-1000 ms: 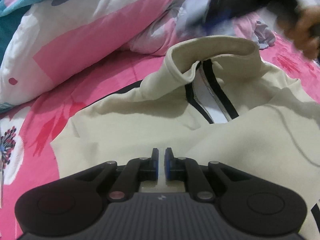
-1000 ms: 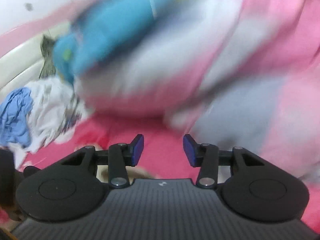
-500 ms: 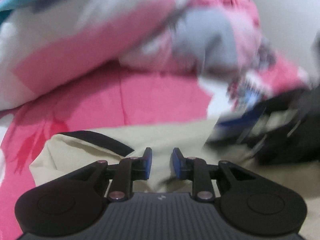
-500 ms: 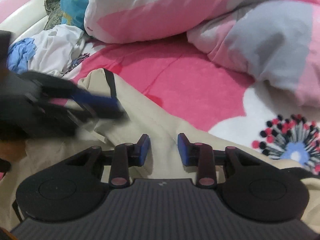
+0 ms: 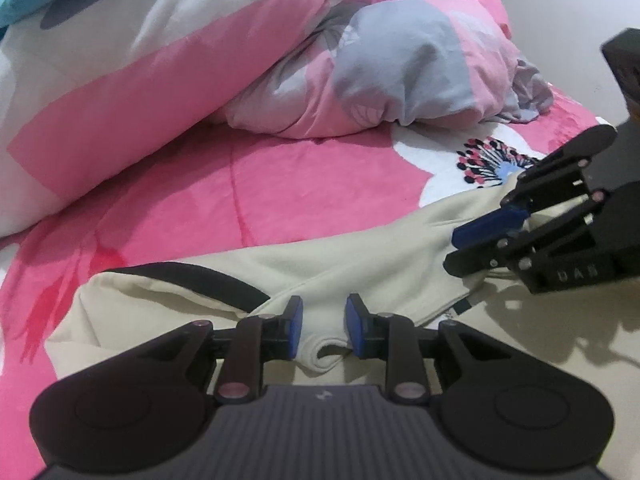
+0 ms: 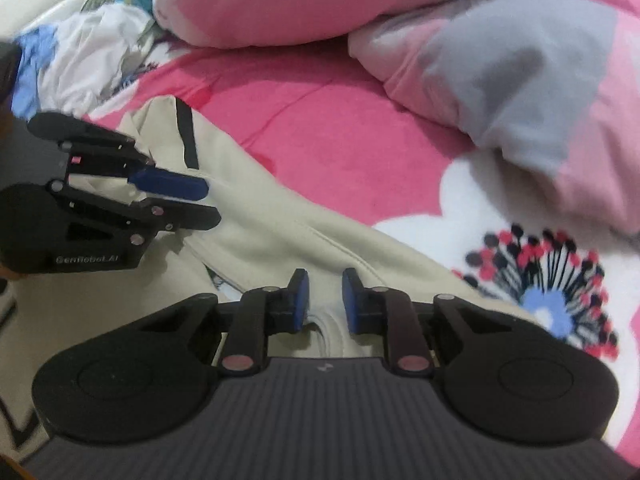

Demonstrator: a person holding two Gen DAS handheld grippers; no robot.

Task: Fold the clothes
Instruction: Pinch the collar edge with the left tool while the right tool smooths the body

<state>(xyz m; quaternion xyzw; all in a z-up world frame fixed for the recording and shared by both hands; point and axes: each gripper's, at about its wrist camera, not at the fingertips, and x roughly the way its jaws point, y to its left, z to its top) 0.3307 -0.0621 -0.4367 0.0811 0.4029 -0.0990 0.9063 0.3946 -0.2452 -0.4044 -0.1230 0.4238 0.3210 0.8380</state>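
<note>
A cream top [image 5: 360, 268] with a black stripe [image 5: 192, 280] lies spread on the pink bed. My left gripper [image 5: 323, 312] is low over its near edge, jaws a little apart. A rolled cream hem [image 5: 328, 350] lies between the pads, and I see no squeeze. The right gripper [image 5: 454, 250] reaches in from the right onto the same top. In the right wrist view my right gripper [image 6: 324, 284] is closing around a cream fold [image 6: 324, 330], with a gap still showing at each pad. The left gripper [image 6: 212, 202] shows at the left, over the cream top [image 6: 260, 232].
A bulky pink, white and grey duvet [image 5: 200, 80] is heaped behind the top. The pink floral sheet [image 5: 320, 184] lies bare between duvet and top. A pile of white and blue clothes [image 6: 80, 56] sits at the far left by the bed's cream rim [image 6: 36, 4].
My left gripper went from shut near the collar to slightly apart at the top's edge. The right gripper dropped from above the bed onto the top, and its jaws narrowed.
</note>
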